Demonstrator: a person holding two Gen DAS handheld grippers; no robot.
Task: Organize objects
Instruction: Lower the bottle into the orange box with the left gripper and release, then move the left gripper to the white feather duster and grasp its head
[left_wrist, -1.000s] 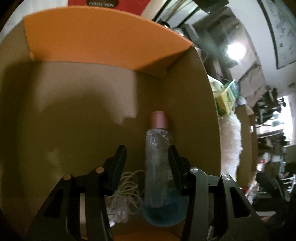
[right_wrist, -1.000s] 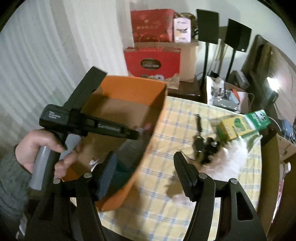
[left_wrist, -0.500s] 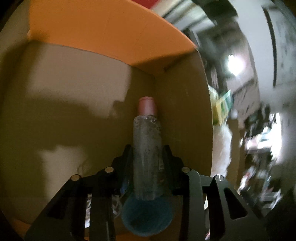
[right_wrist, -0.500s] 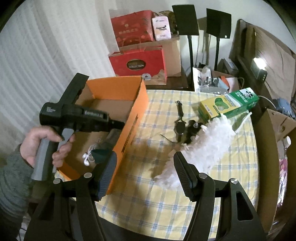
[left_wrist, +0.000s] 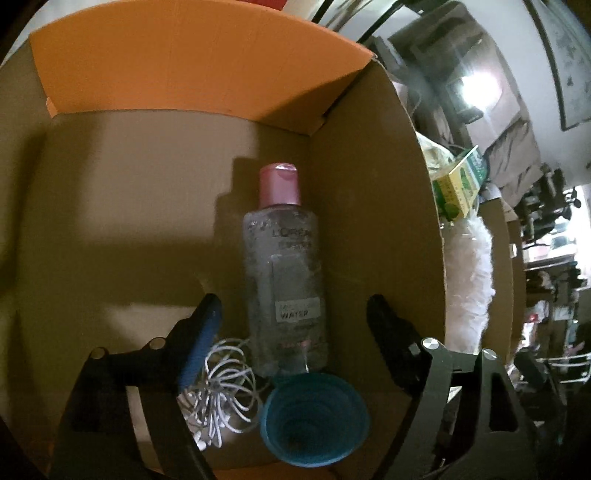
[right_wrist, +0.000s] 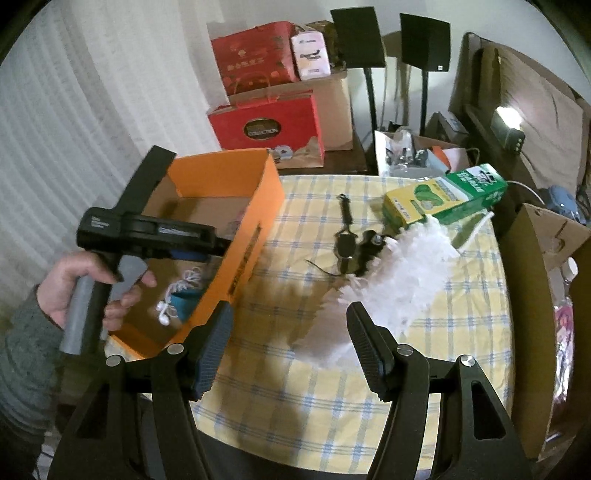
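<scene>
In the left wrist view a clear bottle (left_wrist: 284, 266) with a pink cap lies on the floor of the orange cardboard box (left_wrist: 184, 62), along its right wall. My left gripper (left_wrist: 295, 325) hangs over the bottle's lower half. Its jaws are opening, and the bottle lies between them with neither pad touching it. A blue cup (left_wrist: 314, 421) and a coil of white earphones (left_wrist: 218, 387) lie at the near end. In the right wrist view my right gripper (right_wrist: 291, 343) stands open and empty above the checked tablecloth (right_wrist: 332, 398), beside the box (right_wrist: 258, 206).
A white fluffy duster (right_wrist: 399, 273), a green and yellow carton (right_wrist: 443, 199) and small black items (right_wrist: 347, 240) lie on the table right of the box. A person's hand (right_wrist: 92, 291) holds the left gripper (right_wrist: 147, 236) over the box. Red bags and cartons stand behind.
The left jaws closed on the bottle, then spread wide and let it go; it now lies on the box floor. The right gripper swung right, off the box and over the tablecloth.
</scene>
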